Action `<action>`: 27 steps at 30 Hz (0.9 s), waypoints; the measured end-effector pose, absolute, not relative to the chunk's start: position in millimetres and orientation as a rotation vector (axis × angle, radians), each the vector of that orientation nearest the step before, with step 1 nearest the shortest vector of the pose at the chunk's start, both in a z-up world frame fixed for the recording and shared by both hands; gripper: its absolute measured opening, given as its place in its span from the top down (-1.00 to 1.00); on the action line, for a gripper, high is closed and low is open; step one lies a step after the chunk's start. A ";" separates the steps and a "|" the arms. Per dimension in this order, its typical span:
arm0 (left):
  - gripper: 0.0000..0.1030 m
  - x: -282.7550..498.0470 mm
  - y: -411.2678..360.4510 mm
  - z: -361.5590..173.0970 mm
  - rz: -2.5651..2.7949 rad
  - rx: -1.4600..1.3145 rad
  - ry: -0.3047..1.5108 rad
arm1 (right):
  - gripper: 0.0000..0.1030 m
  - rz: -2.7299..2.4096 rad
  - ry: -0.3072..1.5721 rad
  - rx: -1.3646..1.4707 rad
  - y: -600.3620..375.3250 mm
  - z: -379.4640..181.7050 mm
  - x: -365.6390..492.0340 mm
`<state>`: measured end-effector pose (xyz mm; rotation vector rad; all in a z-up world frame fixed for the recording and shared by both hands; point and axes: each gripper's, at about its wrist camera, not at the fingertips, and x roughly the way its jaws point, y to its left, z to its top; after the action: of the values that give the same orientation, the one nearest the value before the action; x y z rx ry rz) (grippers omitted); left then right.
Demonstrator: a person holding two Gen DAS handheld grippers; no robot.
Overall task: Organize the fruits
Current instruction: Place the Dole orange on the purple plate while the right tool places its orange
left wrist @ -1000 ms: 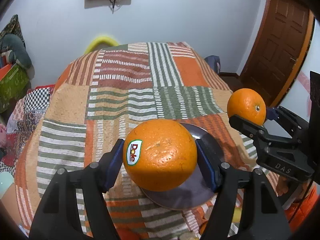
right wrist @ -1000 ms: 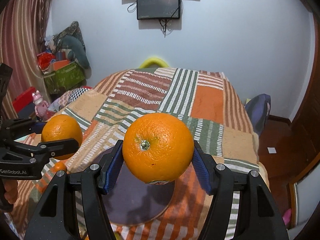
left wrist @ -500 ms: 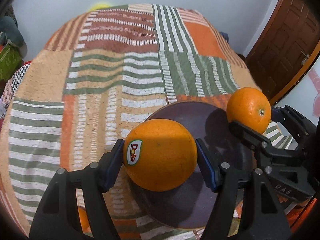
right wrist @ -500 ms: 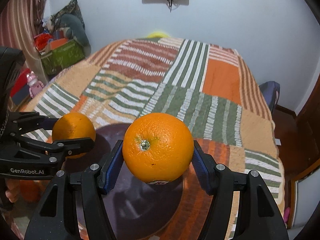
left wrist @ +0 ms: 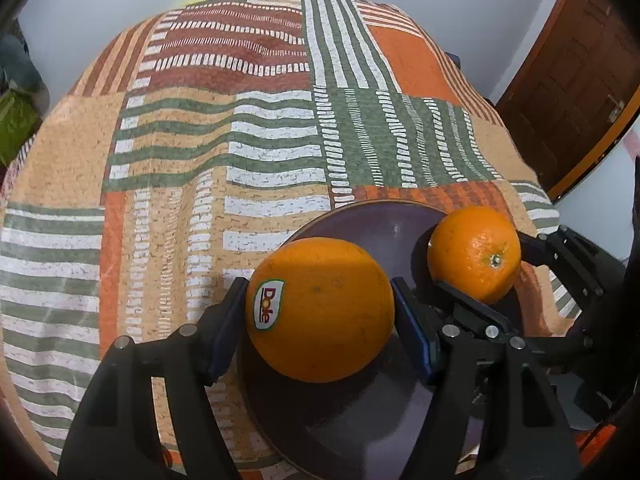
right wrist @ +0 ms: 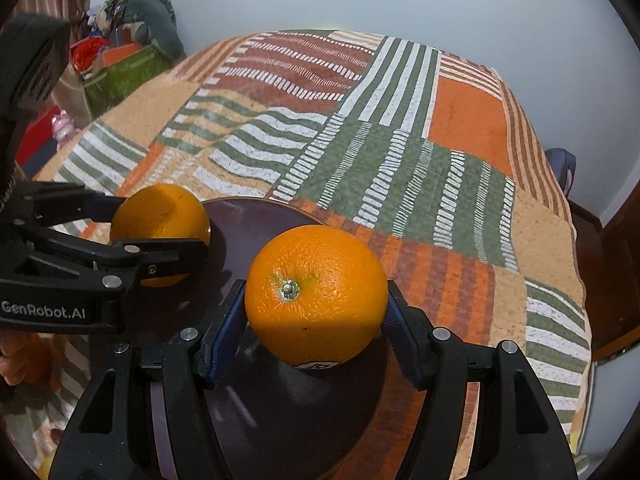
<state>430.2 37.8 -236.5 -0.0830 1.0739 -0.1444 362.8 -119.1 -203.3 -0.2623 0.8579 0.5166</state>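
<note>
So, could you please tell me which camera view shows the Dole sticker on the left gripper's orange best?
The left wrist view: the white oval Dole sticker faces the camera on the round orange clamped in the left gripper. The right wrist view shows that orange from the side, partly behind a finger, its sticker hidden.

right tool (right wrist: 316, 316) clamping orange (right wrist: 316, 294), above dark plate (right wrist: 256, 224), patchwork cloth (right wrist: 400, 152)
</note>
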 end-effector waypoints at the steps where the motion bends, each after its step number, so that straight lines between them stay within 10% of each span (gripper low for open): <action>1: -0.34 429.6 35.9 -237.1 -0.143 -0.070 1.072 | -0.20 0.514 0.855 -0.270 -118.1 -203.6 362.4; 27: -0.46 381.9 46.4 -180.8 -0.107 -0.062 0.979 | -0.44 0.495 0.788 -0.230 -134.6 -165.3 328.0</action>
<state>381.9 46.4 -180.8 -0.0623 0.9785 -0.1068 328.0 -134.6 -165.3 -0.2297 0.7880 0.4951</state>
